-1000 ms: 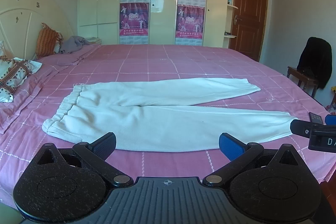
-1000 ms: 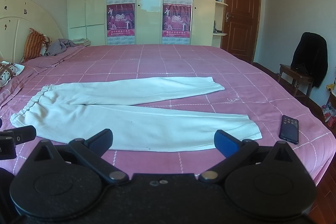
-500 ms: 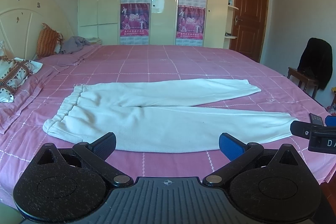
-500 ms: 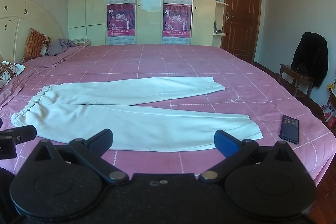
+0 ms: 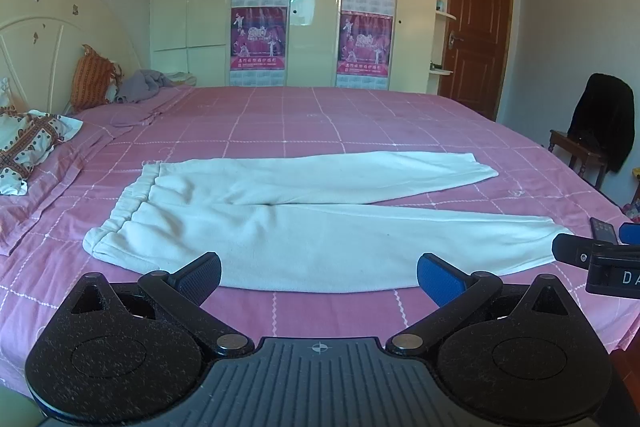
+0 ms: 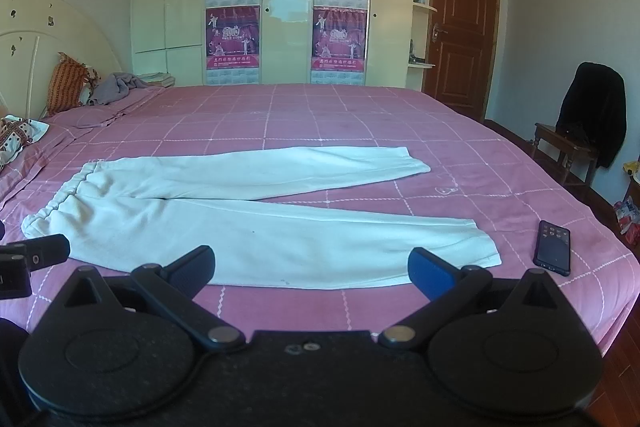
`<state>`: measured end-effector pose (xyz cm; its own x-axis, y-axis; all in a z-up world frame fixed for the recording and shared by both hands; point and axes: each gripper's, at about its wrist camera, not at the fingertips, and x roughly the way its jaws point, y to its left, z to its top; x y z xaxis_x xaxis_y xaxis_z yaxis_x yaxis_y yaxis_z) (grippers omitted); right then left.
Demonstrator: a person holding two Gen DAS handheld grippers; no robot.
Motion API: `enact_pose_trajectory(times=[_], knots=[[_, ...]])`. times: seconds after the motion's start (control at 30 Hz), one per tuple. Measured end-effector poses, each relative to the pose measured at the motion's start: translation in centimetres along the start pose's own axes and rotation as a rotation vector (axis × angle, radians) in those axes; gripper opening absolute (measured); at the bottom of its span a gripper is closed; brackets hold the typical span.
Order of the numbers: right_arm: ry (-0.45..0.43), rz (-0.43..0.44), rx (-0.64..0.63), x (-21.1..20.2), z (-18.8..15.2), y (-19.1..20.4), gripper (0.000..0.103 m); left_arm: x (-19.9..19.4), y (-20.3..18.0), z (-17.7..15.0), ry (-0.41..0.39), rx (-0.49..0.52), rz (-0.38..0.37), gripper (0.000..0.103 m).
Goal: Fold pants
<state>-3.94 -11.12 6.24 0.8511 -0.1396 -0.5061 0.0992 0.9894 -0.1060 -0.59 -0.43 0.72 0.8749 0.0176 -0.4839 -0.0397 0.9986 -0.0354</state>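
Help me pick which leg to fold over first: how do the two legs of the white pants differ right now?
The near leg lies by the bed's front edge and reaches farther right; the far leg angles away from it, its cuff ending shorter. The near cuff sits beside the phone; the far cuff has nothing beside it. Both lie flat.

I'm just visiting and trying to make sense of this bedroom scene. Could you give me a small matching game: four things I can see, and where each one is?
Things:
1. white pants
2. phone
3. black jacket
4. orange cushion

Places:
A. draped over the wooden chair
B. against the headboard
C. spread flat in the middle of the bed
D. on the bed past the cuff of the nearer pant leg

Pairs: 1-C, 2-D, 3-A, 4-B
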Motion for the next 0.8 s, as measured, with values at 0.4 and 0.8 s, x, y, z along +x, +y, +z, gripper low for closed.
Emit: enact_pose_trajectory(times=[0.4, 0.8], knots=[[0.003, 0.008, -0.009, -0.1, -0.1, 0.3, 0.103, 0.2, 0.3, 0.2, 0.017, -0.009, 0.006, 0.103], [0.035, 0.194, 0.002, 5.0, 2.7, -1.1, 0.103, 6.4, 6.1, 2.7, 0.039, -0.030, 0.049, 0.103]])
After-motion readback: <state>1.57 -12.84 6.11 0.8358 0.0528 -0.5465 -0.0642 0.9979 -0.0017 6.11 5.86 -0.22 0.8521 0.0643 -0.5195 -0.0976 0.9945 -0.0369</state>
